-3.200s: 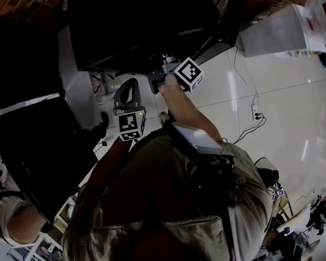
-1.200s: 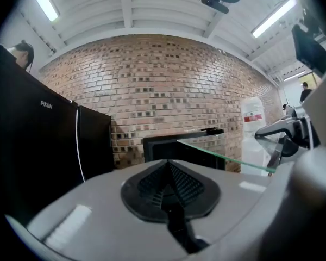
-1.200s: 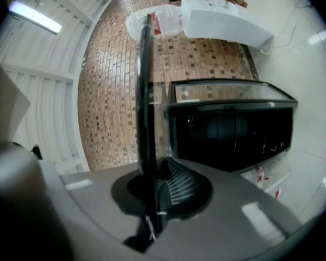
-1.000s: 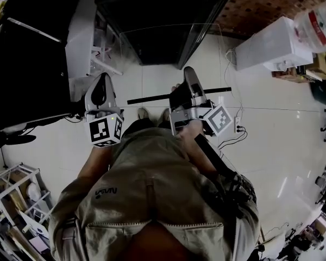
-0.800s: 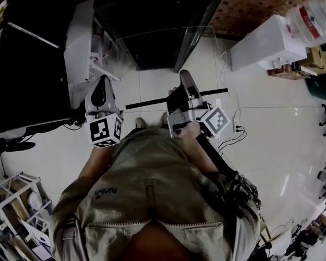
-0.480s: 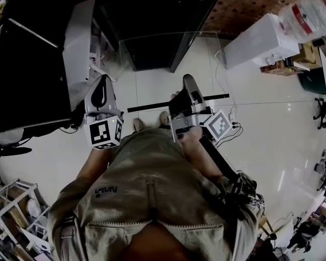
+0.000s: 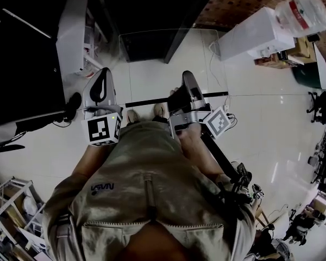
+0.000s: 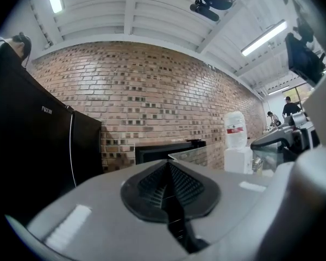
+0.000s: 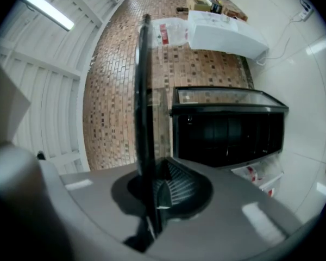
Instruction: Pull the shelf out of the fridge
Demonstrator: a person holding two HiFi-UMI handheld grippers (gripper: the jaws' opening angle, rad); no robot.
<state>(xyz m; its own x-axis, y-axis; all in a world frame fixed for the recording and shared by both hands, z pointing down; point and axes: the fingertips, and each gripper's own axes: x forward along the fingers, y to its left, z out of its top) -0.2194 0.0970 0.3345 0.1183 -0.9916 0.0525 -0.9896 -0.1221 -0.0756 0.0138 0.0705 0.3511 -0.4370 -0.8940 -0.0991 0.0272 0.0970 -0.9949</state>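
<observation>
Two tools show in my head view, with the floor [image 7: 271, 124] far below them. My right tool [image 7: 186, 86] holds the shelf [image 7: 174, 64], a clear glass sheet with a black strip along its near edge. The shelf hangs flat over the floor, and the dark fridge [image 7: 152, 10] is at twelve o'clock from it. From up here I cannot tell if the far edge of the glass is free of the fridge.

Only the right tool's view shows the grip. Its jaws are squeezed onto the black strip, which runs straight up out of them, with the open fridge at three o'clock.

My left tool [image 7: 102, 76] is just beside the strip's end, at nine o'clock from it, and not touching it. Its own view shows the jaws pressed together with nothing in them. That view also shows a brick wall [image 8: 152, 91].

At two o'clock from the shelf, a water bottle [image 7: 303, 12] lies across a white box [image 7: 255, 34].
</observation>
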